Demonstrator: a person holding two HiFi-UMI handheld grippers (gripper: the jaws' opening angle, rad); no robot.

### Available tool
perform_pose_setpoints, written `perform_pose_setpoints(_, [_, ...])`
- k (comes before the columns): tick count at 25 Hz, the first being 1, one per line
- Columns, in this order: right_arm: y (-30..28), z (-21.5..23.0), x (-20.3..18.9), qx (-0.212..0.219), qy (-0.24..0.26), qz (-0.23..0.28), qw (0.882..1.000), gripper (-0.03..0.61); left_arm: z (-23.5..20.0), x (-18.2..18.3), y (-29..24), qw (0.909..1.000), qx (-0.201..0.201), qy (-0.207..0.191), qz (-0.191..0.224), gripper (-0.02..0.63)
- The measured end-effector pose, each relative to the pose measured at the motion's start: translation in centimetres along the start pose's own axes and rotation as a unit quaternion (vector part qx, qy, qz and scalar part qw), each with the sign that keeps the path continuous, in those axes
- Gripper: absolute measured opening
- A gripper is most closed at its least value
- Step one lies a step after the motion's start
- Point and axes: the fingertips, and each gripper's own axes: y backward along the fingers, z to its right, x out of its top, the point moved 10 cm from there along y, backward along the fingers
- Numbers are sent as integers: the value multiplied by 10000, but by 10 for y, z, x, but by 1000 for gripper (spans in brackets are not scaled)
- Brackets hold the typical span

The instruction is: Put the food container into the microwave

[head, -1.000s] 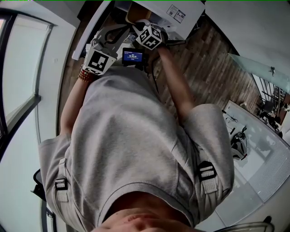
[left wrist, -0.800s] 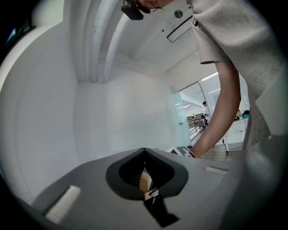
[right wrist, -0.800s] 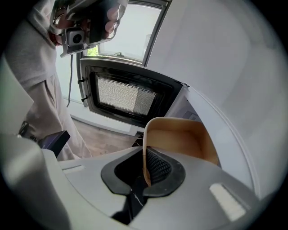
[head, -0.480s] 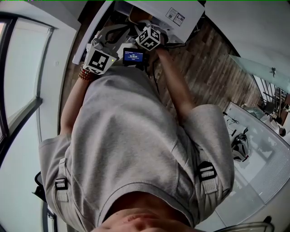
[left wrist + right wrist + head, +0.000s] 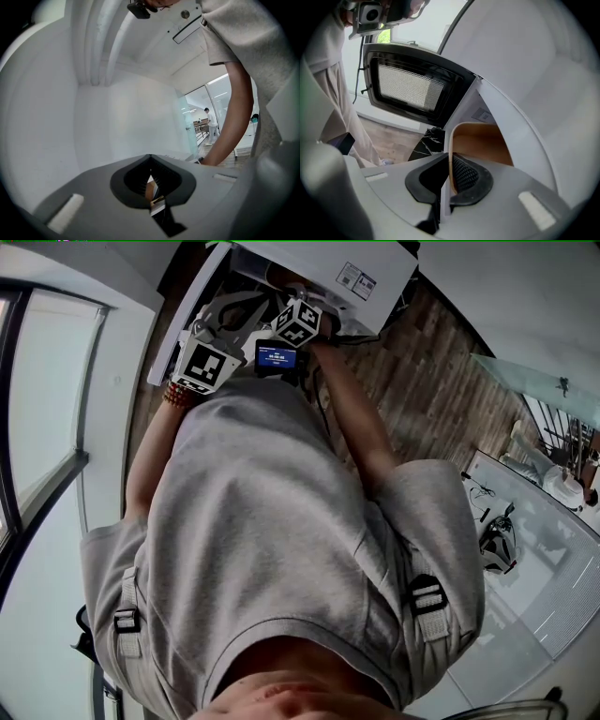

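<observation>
Wood-plank floor point(image 5: 441, 381) lay below us, pale walls around. Nearest, we saw left gripper point(image 5: 151, 185) jaws pressed almost together, only a thin slit left, gripping nothing. Right gripper point(image 5: 449, 176) pinched white rim of tan food container point(image 5: 480, 143), held at open front of white microwave point(image 5: 361, 277). Beyond, microwave door point(image 5: 410, 86) stood swung open, mesh window toward us.

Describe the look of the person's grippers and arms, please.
The left gripper and the right gripper have grey bodies with black textured pads. Each carries a cube with black-and-white square markers. A small blue-lit screen shows near them. The person wears a grey short-sleeved T-shirt and a beaded bracelet.
</observation>
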Motion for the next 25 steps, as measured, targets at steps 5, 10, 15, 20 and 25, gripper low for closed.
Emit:
perform_pose_setpoints(5, [-6, 5, 0, -98, -163, -58, 9998, 28, -4, 0, -5, 10000, -49, -28, 23, -2])
perform_pose_setpoints(10, [-13, 4, -1, -247, -15, -190, 9995, 28, -8, -1, -8, 10000, -64, -21, 32, -2])
perform_pose_setpoints(15, [-24, 6, -4, -219, -227, -242, 9992, 28, -10, -4, -8, 10000, -52, -10, -24, -2])
perform_pose_setpoints(20, [-33, 12, -7, -233, -448, -310, 9982, 29, -15, -10, -5, 10000, -2, 4, -79, -1])
perform_pose_setpoints(25, [-39, 14, -12, -200, -490, -414, 9977, 28, -19, -9, -5, 9999, 64, 11, -92, -1])
